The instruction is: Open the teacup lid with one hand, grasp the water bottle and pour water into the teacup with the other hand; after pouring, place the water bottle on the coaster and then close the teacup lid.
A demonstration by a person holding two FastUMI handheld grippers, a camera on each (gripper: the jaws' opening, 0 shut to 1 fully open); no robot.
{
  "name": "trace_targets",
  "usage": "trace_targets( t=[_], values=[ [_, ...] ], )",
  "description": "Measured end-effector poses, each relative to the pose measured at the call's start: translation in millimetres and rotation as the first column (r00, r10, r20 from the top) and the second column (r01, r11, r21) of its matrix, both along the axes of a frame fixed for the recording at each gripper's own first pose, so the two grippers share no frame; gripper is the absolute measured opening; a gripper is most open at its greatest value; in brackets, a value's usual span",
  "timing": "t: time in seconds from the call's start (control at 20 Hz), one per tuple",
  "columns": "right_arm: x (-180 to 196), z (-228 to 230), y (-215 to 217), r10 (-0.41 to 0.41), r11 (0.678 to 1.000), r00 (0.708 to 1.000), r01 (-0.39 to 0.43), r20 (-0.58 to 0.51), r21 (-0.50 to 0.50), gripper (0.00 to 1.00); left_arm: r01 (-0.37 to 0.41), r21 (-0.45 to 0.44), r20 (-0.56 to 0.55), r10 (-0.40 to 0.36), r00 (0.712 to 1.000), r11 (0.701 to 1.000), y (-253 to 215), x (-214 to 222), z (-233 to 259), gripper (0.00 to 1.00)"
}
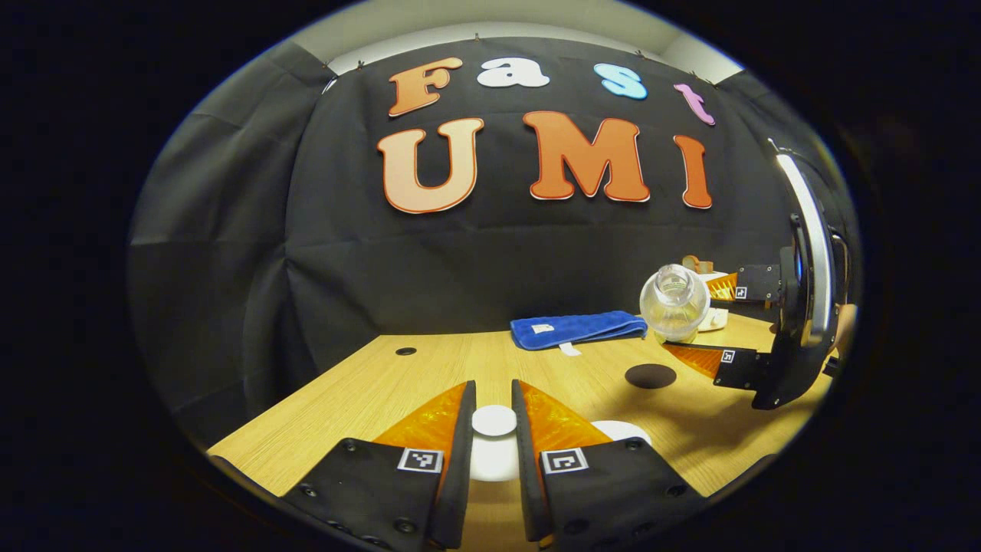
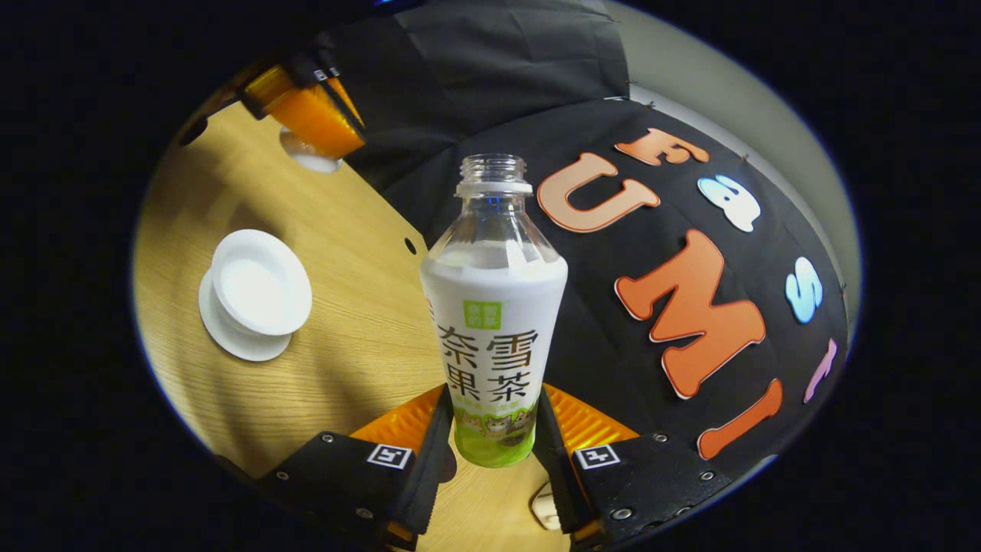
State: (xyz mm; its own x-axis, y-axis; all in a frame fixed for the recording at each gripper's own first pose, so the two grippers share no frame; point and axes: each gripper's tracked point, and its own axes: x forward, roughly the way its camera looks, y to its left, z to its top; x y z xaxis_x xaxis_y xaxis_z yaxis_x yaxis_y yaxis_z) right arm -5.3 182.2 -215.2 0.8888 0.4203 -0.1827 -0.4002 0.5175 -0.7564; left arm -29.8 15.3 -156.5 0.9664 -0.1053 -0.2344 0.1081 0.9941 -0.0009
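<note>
My left gripper is shut on the knob of the white teacup lid, held a little above the wooden table. In the right gripper view the lid hangs from the left gripper at the top left. The open white teacup stands on its saucer; its rim peeks past my left fingers. My right gripper is shut on the water bottle, which is uncapped. In the left gripper view the bottle is tilted, mouth toward the camera, in the right gripper. The round black coaster lies below it.
A folded blue cloth lies at the table's back edge, left of the bottle. Small white items sit behind the bottle. A cable hole is at the back left of the wooden table. Black booth cloth closes off the back.
</note>
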Motion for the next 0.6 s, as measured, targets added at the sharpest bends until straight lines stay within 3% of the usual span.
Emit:
trace_targets(
  t=[0.2,0.6],
  values=[
    [15.3,-11.2,-6.7,-0.038,0.982,0.995,0.055,-0.097,0.181,0.63,0.030,-0.006,0.010,-0.030,1.000,1.000,-22.2,6.1,3.4,0.33],
    [19.0,-26.7,-6.3,-0.032,0.888,0.969,0.140,-0.245,0.439,0.63,0.094,-0.031,-0.039,-0.095,0.995,0.995,-68.1,10.5,-22.9,0.33]
  ],
)
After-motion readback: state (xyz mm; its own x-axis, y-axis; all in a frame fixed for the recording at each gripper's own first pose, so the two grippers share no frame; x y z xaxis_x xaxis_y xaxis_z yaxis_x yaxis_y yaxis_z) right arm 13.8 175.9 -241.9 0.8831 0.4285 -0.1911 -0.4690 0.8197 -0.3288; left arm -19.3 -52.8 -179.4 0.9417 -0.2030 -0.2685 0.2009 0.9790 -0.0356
